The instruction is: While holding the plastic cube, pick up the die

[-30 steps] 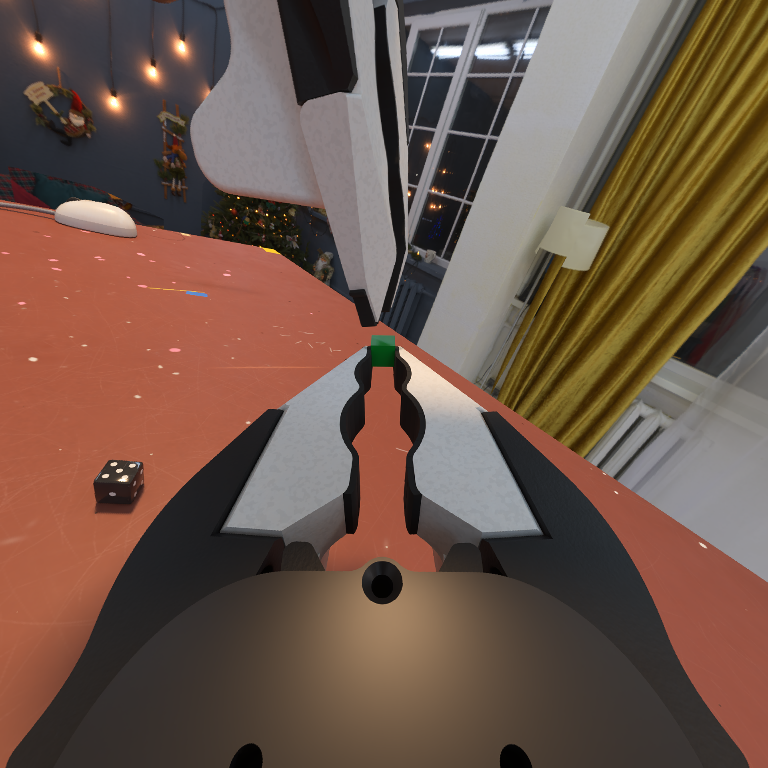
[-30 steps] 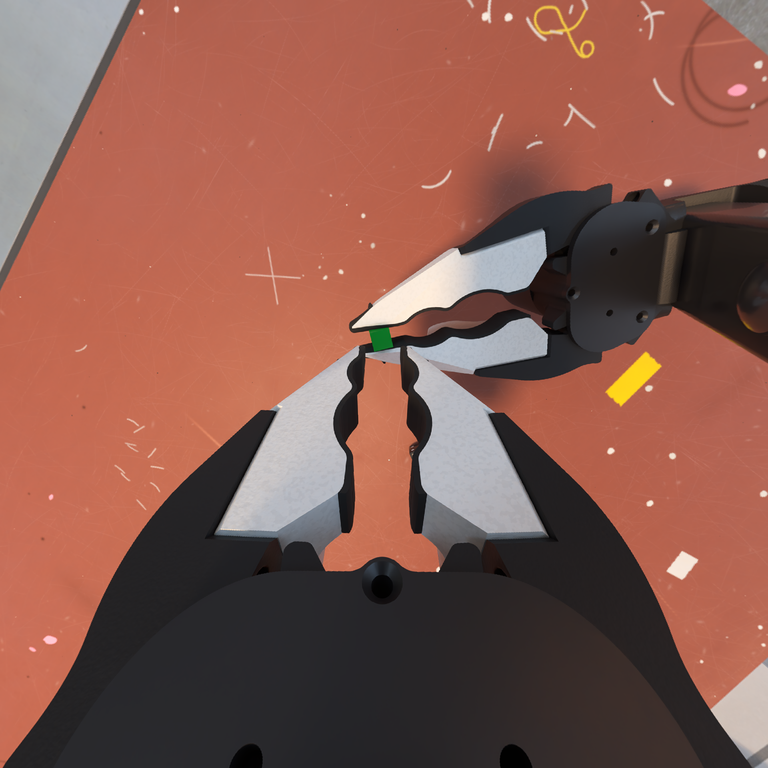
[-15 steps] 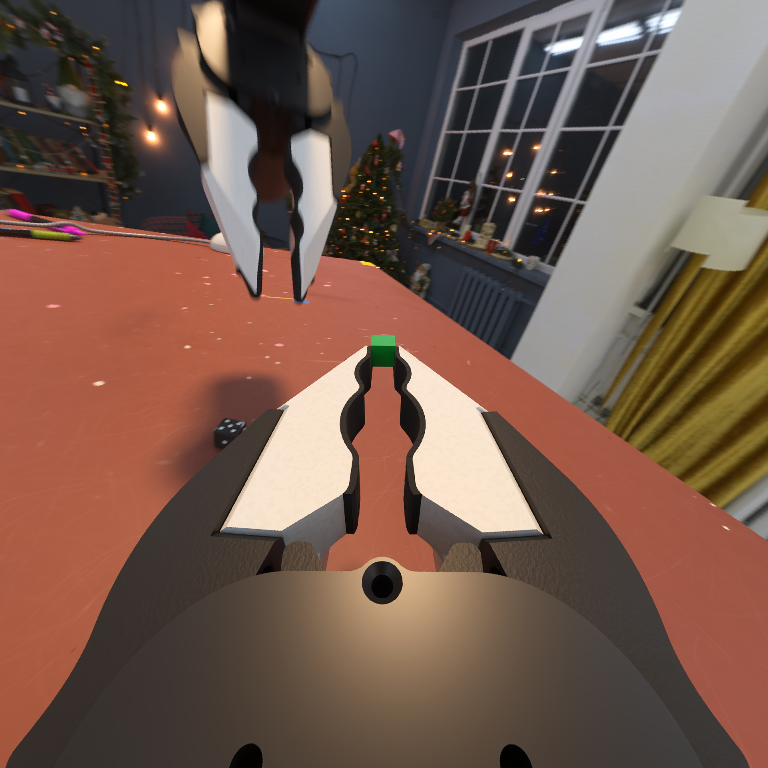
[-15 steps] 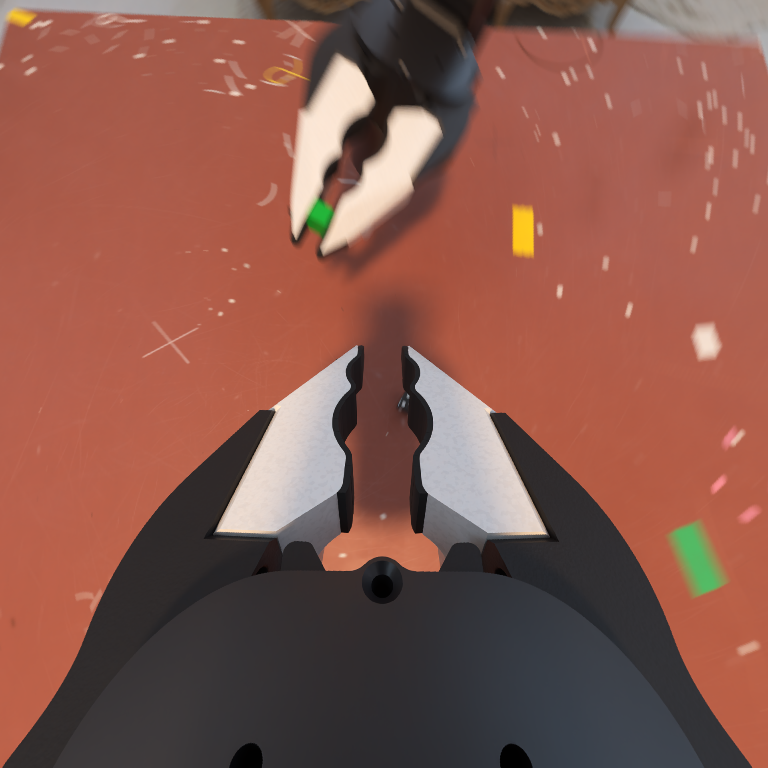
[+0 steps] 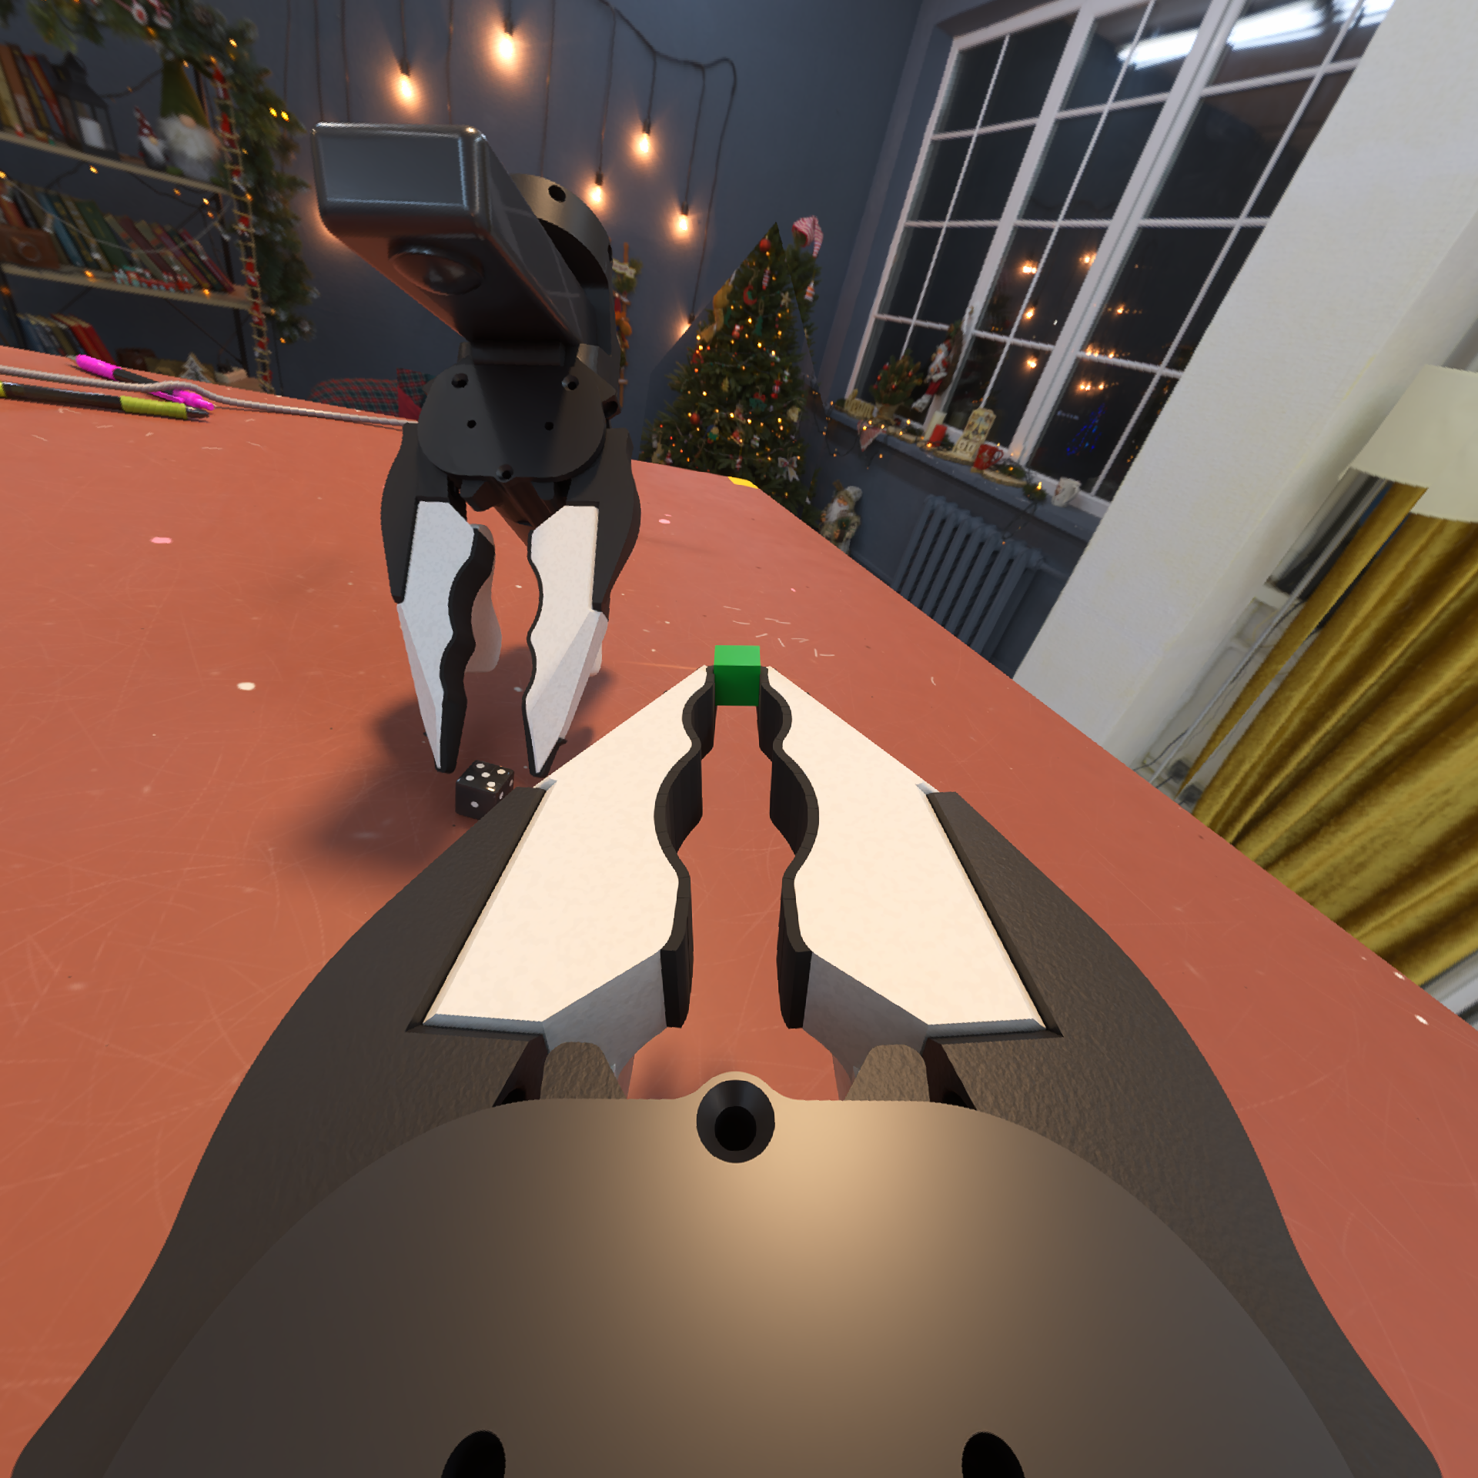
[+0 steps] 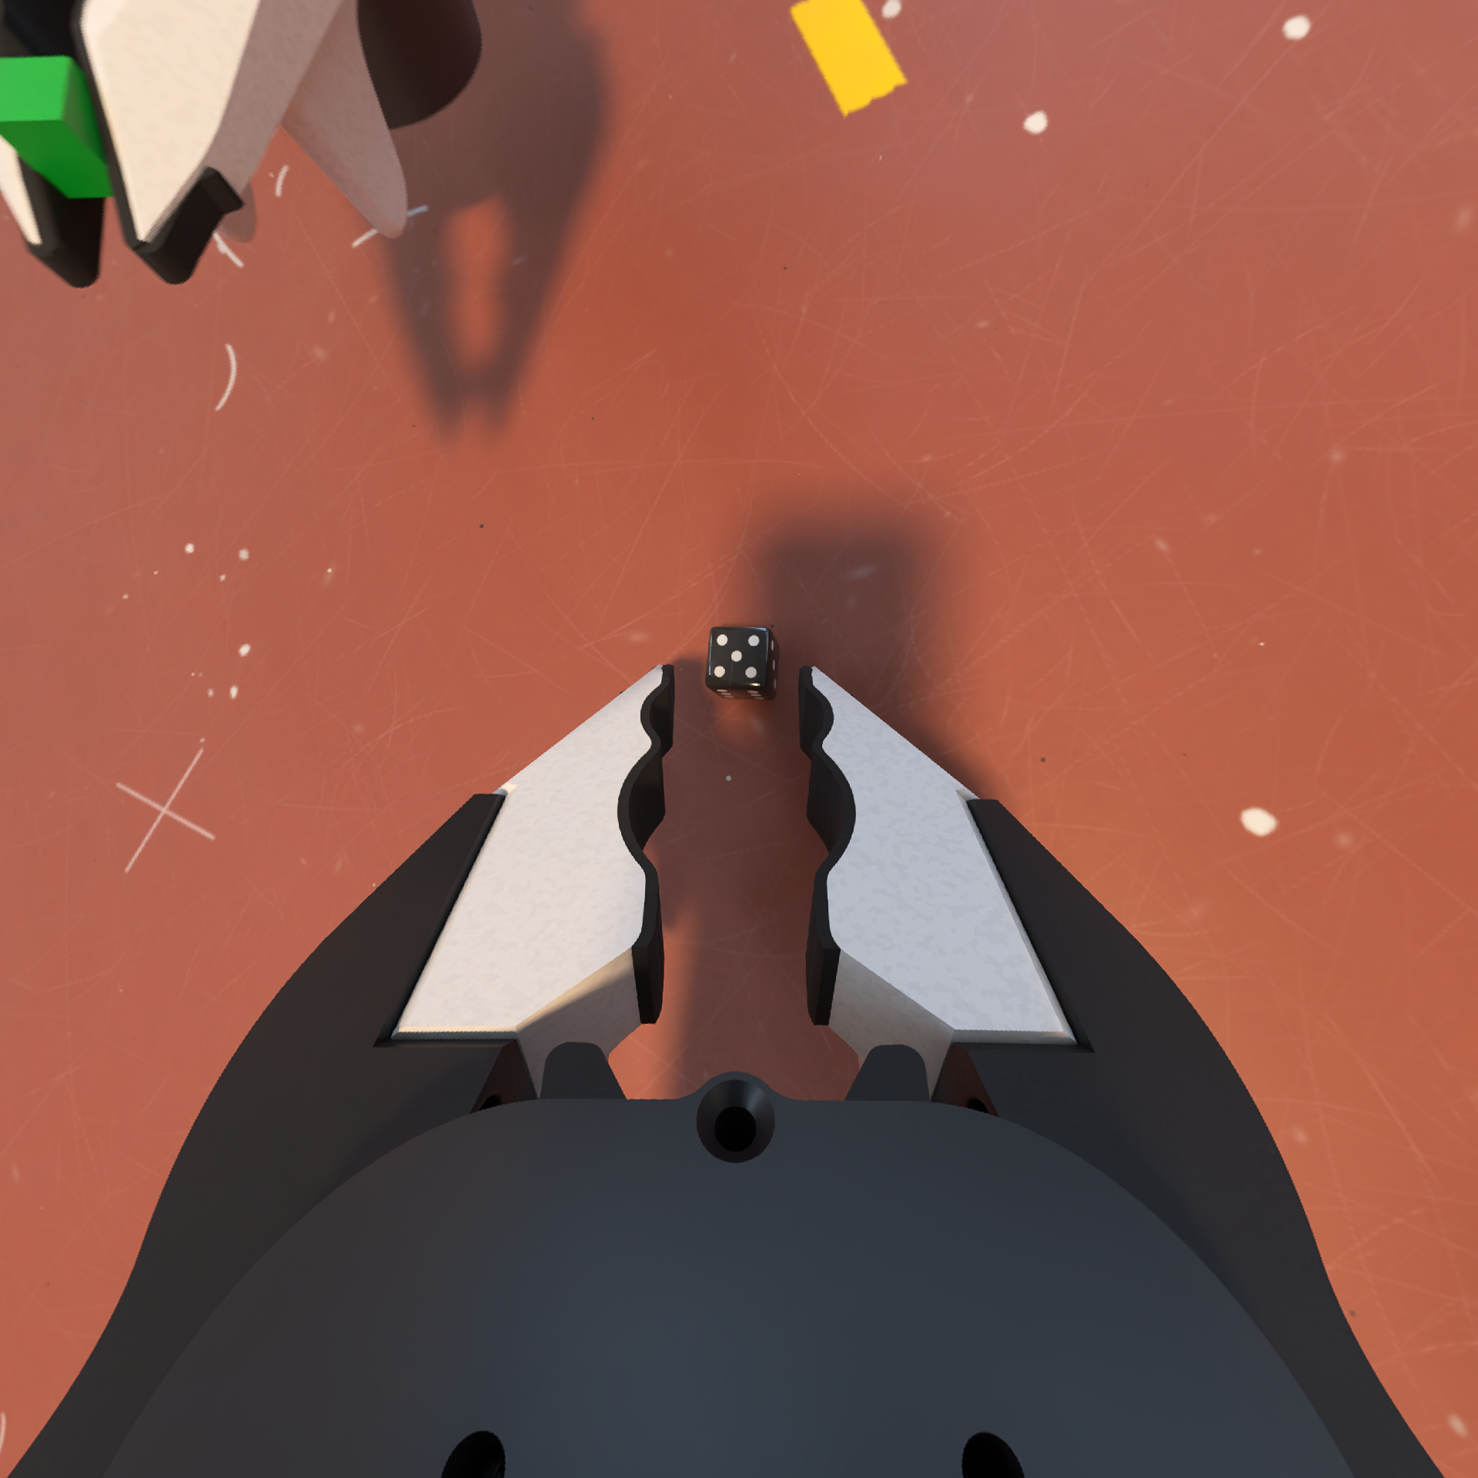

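Note:
My left gripper (image 5: 737, 678) is shut on a small green plastic cube (image 5: 736, 676) at its fingertips, above the red table. The cube and the left gripper's tips also show at the top left of the right wrist view (image 6: 48, 128). A black die (image 6: 740, 662) with white pips lies on the table; it also shows in the left wrist view (image 5: 482, 785). My right gripper (image 6: 737, 680) is open and points down, its fingertips on either side of the die and just short of it. In the left wrist view the right gripper (image 5: 494, 760) hangs over the die.
The red table (image 5: 200, 800) ends at an edge on the right, with a wall and gold curtain beyond. Pens (image 5: 136, 396) and a cord lie at the far left. A yellow tape strip (image 6: 848, 52) is stuck on the table beyond the die.
My right gripper has come down over the die and opened wider; the die now sits between its tips. My left gripper still holds the green cube.

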Available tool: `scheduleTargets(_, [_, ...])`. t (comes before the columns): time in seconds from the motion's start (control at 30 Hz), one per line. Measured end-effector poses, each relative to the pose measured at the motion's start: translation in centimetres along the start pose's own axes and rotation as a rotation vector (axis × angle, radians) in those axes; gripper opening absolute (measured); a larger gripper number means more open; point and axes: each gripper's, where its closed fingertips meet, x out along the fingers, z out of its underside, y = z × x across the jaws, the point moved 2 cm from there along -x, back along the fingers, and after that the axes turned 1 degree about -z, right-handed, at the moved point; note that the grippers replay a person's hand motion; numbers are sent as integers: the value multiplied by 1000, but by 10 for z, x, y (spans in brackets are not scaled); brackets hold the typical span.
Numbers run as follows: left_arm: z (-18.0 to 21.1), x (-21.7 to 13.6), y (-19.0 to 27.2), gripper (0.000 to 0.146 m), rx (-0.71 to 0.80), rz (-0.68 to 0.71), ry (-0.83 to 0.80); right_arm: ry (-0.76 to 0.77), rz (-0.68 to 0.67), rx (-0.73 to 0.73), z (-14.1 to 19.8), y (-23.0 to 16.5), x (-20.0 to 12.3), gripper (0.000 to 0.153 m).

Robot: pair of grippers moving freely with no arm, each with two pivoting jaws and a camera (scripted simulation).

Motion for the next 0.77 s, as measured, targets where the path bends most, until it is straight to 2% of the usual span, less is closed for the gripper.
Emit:
scheduleTargets(0.17, [1, 2, 0, 9, -3, 6, -18, -19, 36, 43, -1, -1, 9, 28])
scheduleTargets(0.27, [1, 3, 0, 9, -2, 6, -22, -18, 50, 56, -1, -2, 11, 18])
scheduleTargets(0.37, [1, 5, 0, 9, 0, 5, -25, 3, 42, 21, -3, -2, 6, 18])
scheduleTargets(0.47, [0, 3, 1, 9, 8, 1, -11, 51, 32, -33, -5, -2, -8, 18])
scheduleTargets(0.53, [-1, 3, 2, 9, 14, -7, -5, 42, 103, -41, 0, 5, -22, 18])
scheduleTargets(0.7, [1, 4, 3, 9, 37, -11, -22, 12, 268, 20, 36, 5, -59, 18])
scheduleTargets(0.77, [1, 4, 4, 9, 40, -8, -26, 12, 283, 43, 56, -2, -70, 18])
